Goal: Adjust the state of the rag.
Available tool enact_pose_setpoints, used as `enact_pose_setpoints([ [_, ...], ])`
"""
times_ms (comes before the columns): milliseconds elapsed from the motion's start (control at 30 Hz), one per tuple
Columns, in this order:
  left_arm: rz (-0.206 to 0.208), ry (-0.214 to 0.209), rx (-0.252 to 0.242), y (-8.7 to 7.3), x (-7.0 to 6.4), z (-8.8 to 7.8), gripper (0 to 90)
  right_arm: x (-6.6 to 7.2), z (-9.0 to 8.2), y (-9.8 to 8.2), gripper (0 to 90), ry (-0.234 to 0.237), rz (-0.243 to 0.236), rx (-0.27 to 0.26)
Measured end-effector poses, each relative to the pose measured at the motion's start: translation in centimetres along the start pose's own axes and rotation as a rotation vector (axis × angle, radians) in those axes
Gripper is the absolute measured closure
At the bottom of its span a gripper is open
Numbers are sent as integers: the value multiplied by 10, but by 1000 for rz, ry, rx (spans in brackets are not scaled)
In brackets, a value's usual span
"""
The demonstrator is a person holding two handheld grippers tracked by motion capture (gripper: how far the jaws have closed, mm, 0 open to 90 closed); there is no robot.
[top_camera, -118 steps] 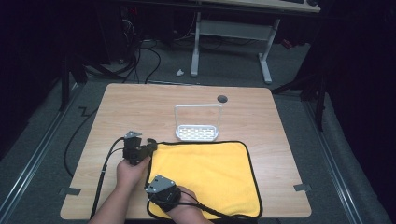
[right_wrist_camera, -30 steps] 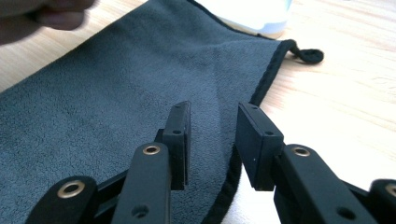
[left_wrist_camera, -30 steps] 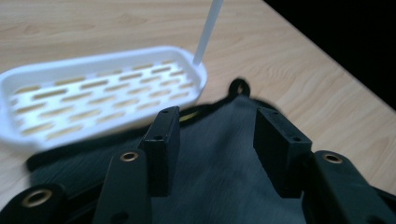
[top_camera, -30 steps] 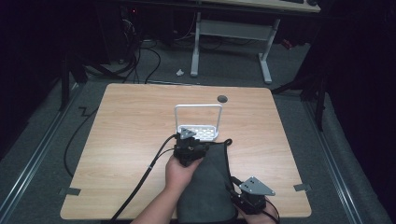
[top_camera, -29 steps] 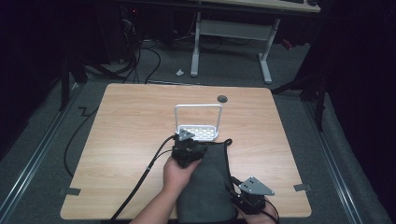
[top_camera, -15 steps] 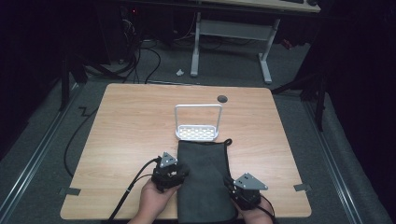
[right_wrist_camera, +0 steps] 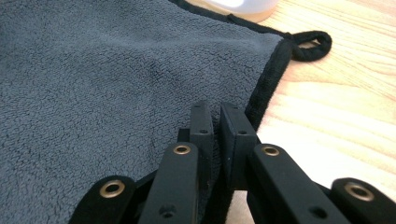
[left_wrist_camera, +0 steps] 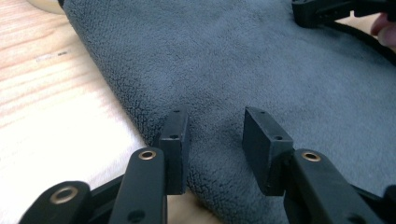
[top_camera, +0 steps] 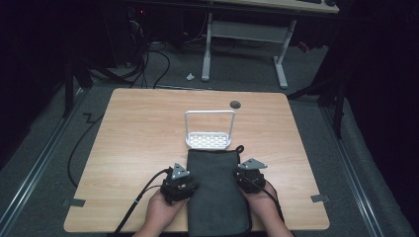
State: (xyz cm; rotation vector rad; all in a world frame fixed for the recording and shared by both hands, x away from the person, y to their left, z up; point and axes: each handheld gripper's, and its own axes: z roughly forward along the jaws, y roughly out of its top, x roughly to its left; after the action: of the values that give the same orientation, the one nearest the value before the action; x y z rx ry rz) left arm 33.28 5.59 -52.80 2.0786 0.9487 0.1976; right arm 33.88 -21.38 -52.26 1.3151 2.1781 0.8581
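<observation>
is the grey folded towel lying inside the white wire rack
No, the grey folded towel lies flat on the wooden table, just in front of the white wire rack, not inside it.

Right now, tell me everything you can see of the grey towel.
The grey towel is a fleecy cloth with black edging and a small black loop at one far corner. It lies folded into a long strip on the wooden table, its far end beside the white rack. The left gripper stands open over its left folded edge; the right gripper is pinched shut on its right edge.
</observation>
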Motion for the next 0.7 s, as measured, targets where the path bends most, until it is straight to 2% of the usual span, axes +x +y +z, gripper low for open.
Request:
enact_pose_setpoints([
  [133, 16, -18, 2, -12, -2, -12, 618, 9, -9, -9, 819, 38, -1, -7],
  [267, 3, -36, 2, -22, -2, -23, 620, 19, -19, -18, 804, 75, -23, -11],
  [333, 7, -45, 4, -26, -2, -29, 622, 22, -24, -23, 803, 92, -11, -18],
  [500, -3, -59, 1, -27, 0, -34, 599, 29, -28, -27, 788, 104, -12, -26],
  [533, -16, -40, -17, -22, 6, -33, 585, 29, -27, -27, 783, 108, -7, -32],
  [567, -16, -40, -17, -22, 6, -33, 567, 28, -27, -26, 782, 114, -9, -39],
  [600, -51, -9, -42, -13, 15, -29, 547, 28, -27, -26, 781, 112, -9, -40],
  [633, -65, 7, -51, -8, 20, -25, 517, 28, -27, -26, 779, 106, -11, -45],
  [667, -75, 28, -59, -3, 24, -21, 482, 28, -27, -26, 777, 105, -11, -52],
  [700, -75, 28, -59, -3, 24, -21, 453, 28, -27, -26, 777, 105, -11, -52],
])
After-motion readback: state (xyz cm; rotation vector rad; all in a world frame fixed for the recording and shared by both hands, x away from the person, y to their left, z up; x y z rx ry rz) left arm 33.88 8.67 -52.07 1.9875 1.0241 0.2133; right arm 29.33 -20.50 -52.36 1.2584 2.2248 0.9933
